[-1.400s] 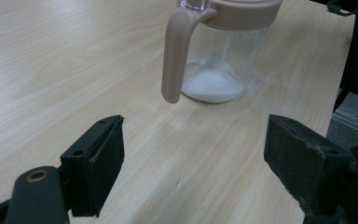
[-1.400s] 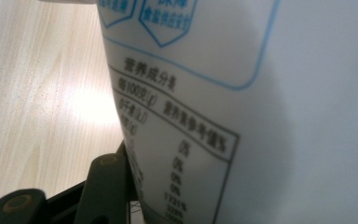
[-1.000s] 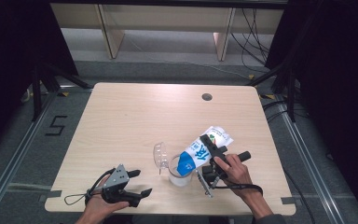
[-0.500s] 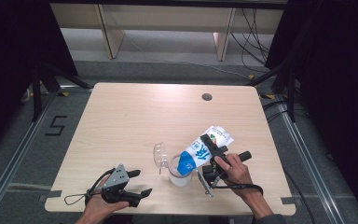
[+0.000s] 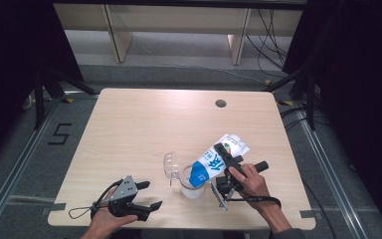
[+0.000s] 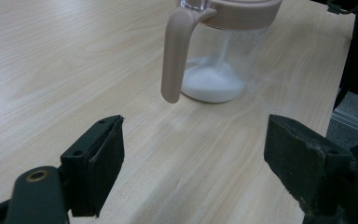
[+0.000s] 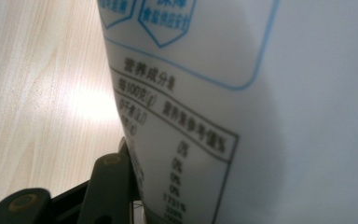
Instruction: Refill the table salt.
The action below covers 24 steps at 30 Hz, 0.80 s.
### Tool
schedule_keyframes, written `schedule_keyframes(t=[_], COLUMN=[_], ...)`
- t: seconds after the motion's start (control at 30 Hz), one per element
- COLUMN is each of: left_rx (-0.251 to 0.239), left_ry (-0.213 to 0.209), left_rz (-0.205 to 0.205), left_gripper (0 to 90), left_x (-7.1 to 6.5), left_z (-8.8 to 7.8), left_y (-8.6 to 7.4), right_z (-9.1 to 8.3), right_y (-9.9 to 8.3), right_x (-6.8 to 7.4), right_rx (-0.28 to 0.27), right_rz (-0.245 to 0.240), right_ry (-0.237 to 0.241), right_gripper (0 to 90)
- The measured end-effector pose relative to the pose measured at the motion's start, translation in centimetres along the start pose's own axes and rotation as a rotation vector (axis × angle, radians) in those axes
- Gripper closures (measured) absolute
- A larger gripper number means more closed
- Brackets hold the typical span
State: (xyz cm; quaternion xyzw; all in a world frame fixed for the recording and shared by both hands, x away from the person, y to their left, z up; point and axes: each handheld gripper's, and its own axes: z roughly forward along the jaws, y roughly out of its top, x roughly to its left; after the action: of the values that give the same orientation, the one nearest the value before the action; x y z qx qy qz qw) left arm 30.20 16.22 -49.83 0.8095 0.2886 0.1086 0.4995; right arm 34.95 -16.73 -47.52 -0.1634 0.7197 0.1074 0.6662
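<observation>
A blue-and-white bag (image 5: 218, 160) is clamped between the half-closed jaws of the right gripper (image 5: 227, 167); it is tilted down to the left, with its lower end over a clear jug (image 5: 189, 181). In the left gripper view, white powder (image 6: 213, 84) is seen lying in the bottom of that jug, with a thin stream falling onto it. The jaws of the left gripper (image 5: 146, 195) are held wide apart with nothing between them, near the table's (image 5: 144, 124) near-left edge, left of the jug.
</observation>
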Motion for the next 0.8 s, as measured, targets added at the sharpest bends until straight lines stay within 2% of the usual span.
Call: schedule_keyframes(t=[0.03,0.1,0.17,0.4,0.5,0.53,0.57,0.8], left_rx=[0.0,0.001,0.001,0.001,0.0,0.0,0.0,-0.001], left_ry=[0.0,0.0,0.0,0.0,0.0,0.001,0.0,0.0], left_rz=[0.001,0.003,0.002,0.001,0.0,0.0,0.001,0.001], left_gripper=[19.9,19.9,19.8,19.8,19.8,19.8,19.9,19.9], left_x=[0.0,0.0,0.0,0.0,0.0,0.0,0.0,0.0], left_z=[0.0,0.0,0.0,0.01,0.0,0.0,-0.01,0.0], left_y=[0.0,0.0,0.0,0.01,0.0,0.0,0.0,0.01], right_z=[-0.1,-0.03,-0.12,-0.12,-0.13,-0.05,-0.17,-0.1], right_y=[0.01,0.02,0.0,-0.01,0.02,-0.03,0.0,-0.03], right_x=[-0.05,-0.17,-0.04,-0.07,-0.26,0.05,-0.04,-0.12], right_rx=[0.014,0.007,0.015,0.015,0.013,0.004,0.021,0.01], right_rz=[-0.003,-0.015,0.004,0.001,-0.028,0.012,0.003,-0.006], right_ry=[0.006,-0.001,0.006,0.0,-0.004,-0.004,0.001,-0.007], right_gripper=[53.3,53.4,53.3,53.4,53.4,53.4,53.5,53.8])
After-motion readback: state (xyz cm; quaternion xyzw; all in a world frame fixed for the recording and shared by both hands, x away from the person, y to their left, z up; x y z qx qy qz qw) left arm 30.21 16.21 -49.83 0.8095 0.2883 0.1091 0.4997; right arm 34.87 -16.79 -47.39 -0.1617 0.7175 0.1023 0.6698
